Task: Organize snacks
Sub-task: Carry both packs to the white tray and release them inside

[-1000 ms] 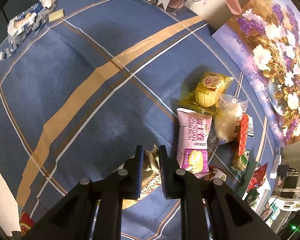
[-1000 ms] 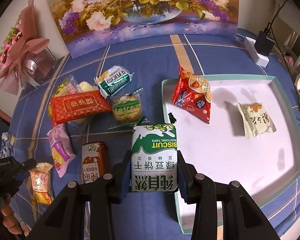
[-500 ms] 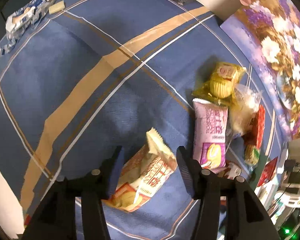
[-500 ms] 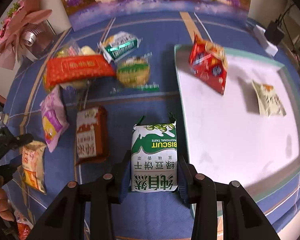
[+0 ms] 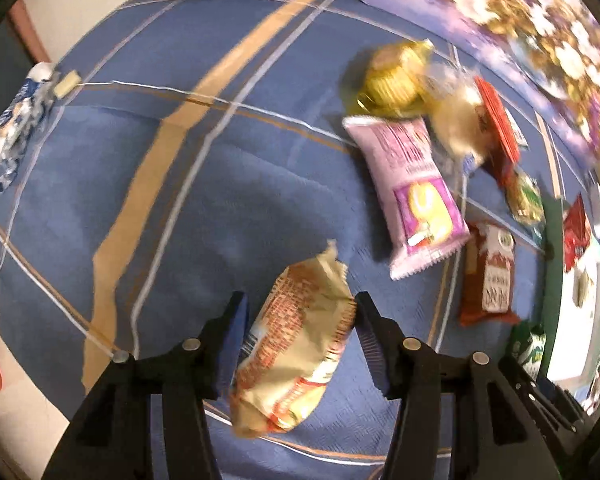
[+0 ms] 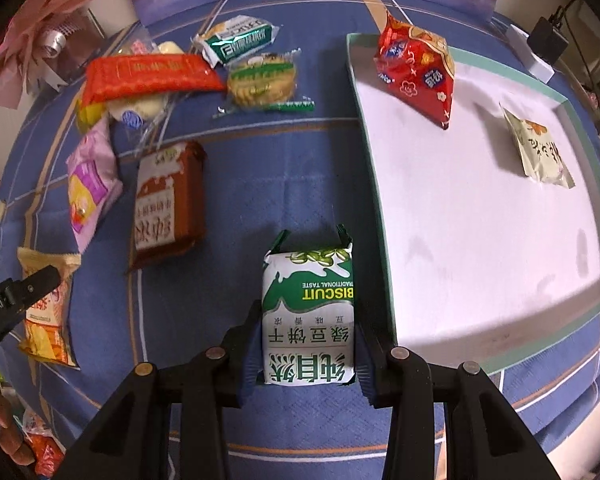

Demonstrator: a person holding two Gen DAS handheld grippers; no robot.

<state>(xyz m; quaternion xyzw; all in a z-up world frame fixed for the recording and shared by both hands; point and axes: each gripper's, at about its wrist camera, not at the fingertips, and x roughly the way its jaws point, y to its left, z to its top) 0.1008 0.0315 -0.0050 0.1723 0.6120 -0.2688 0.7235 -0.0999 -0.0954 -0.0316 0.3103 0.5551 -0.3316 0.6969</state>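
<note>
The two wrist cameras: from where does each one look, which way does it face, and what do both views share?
Left wrist: sits on the left gripper, faces down at the blue cloth; its open fingers straddle a beige-orange snack.
Right wrist: sits on the right gripper, faces down beside the white tray; its fingers are shut on a green biscuit pack; the left gripper shows at the left edge.
Shared: the beige-orange snack, pink packet, brown packet.

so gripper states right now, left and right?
Left gripper: open, orange-and-cream snack packet between the fingers, not clamped.
Right gripper: shut on green-and-white biscuit pack.
</note>
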